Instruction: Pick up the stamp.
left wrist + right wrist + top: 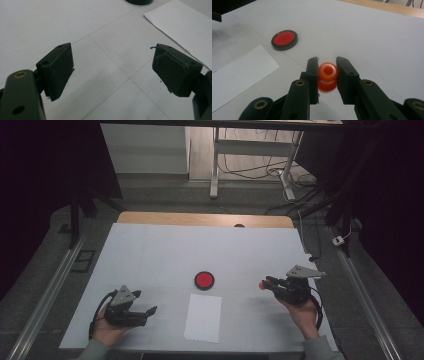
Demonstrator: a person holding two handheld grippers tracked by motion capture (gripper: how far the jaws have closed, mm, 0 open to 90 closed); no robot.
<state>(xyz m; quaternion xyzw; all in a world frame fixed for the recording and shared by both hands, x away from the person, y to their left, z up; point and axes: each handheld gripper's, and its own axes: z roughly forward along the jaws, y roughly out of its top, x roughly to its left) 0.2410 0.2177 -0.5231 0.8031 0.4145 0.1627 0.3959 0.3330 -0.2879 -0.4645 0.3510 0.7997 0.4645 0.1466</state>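
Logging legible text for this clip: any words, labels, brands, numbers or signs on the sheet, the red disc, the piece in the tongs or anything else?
None can be read.
White paper sheet: looks blank in the high view.
Red disc in a black rim: plain, no marking.
Orange spool-shaped piece between the right tongs: no print.
Left tongs and grey plates: no lettering visible.

Orange ring-shaped plastic piece (327, 72): glossy, smooth
Red round disc in black rim (284, 39): shiny plastic
White paper sheet (203, 317): matt
Black gripper pads (60, 67): matt, rough-edged
White table cover (165, 250): matt, smooth
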